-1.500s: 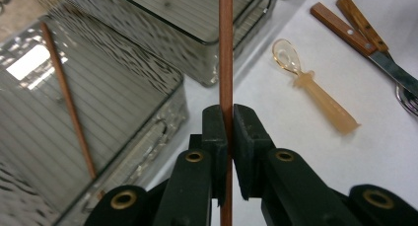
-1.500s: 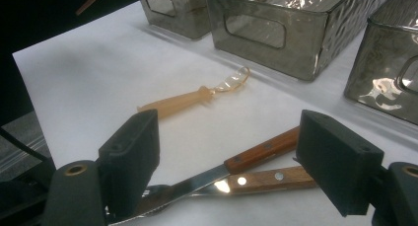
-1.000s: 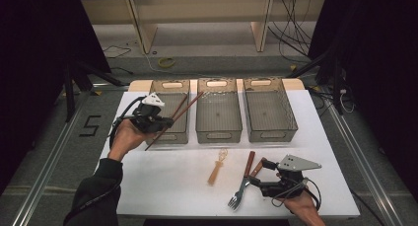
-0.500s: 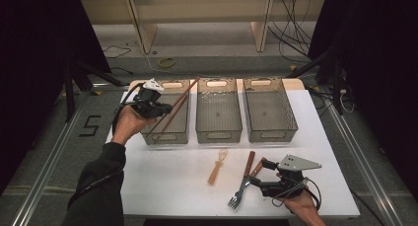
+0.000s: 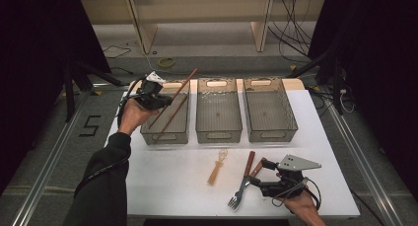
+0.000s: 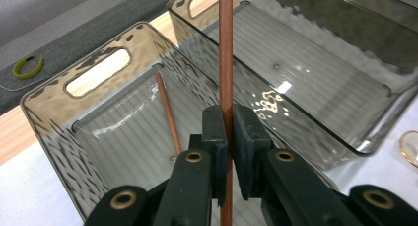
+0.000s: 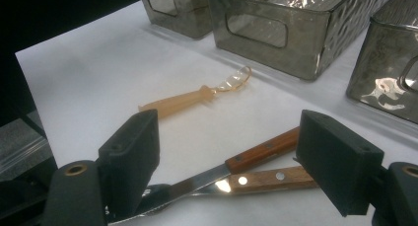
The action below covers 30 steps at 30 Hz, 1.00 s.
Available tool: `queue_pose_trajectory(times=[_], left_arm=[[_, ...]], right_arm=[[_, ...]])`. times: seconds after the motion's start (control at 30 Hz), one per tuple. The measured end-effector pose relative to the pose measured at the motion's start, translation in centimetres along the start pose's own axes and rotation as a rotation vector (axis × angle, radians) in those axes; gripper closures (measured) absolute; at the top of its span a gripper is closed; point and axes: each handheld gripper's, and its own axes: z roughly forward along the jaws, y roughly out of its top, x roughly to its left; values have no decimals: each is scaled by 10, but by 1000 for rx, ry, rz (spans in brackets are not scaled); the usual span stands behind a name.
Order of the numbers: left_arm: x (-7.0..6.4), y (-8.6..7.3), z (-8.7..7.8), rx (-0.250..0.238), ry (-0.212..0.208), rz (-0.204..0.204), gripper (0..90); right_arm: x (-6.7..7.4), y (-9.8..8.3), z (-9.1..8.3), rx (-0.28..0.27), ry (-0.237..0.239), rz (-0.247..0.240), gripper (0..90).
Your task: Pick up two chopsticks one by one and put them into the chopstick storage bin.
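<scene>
My left gripper (image 5: 164,101) (image 6: 227,123) is shut on a brown chopstick (image 5: 183,84) (image 6: 226,63), held slanted above the left clear bin (image 5: 148,132) (image 6: 54,132). A second chopstick (image 5: 173,113) (image 6: 167,112) lies inside that bin. Near the table's front edge my right gripper (image 5: 259,173) (image 7: 234,147) rests open. A wooden-handled knife (image 7: 266,149) and fork (image 5: 236,196) (image 7: 273,179) lie crossed on the table between its jaws, untouched by the pads.
The middle bin (image 5: 218,133) (image 6: 355,137) and the right bin (image 5: 270,132) stand in a row with the left one. A peach-handled whisk (image 5: 216,168) (image 7: 182,101) lies on the white table. A yellow-green ring (image 5: 166,62) sits on the floor behind.
My left hand has carried the chopstick away from the person, toward the back of the left bin. The right gripper, knife and fork have not moved.
</scene>
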Motion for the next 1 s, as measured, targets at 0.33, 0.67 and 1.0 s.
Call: queue_pose_trajectory(times=[0.33, 0.67, 1.0], left_arm=[[9, -7, 14, 9, 8, -26, 838], [10, -7, 17, -7, 8, -40, 838], [19, -24, 26, 5, 13, -101, 838]], right_arm=[[0, 0, 1, 4, 5, 1, 256], [0, 0, 1, 2, 7, 3, 256], [0, 0, 1, 4, 9, 4, 256]])
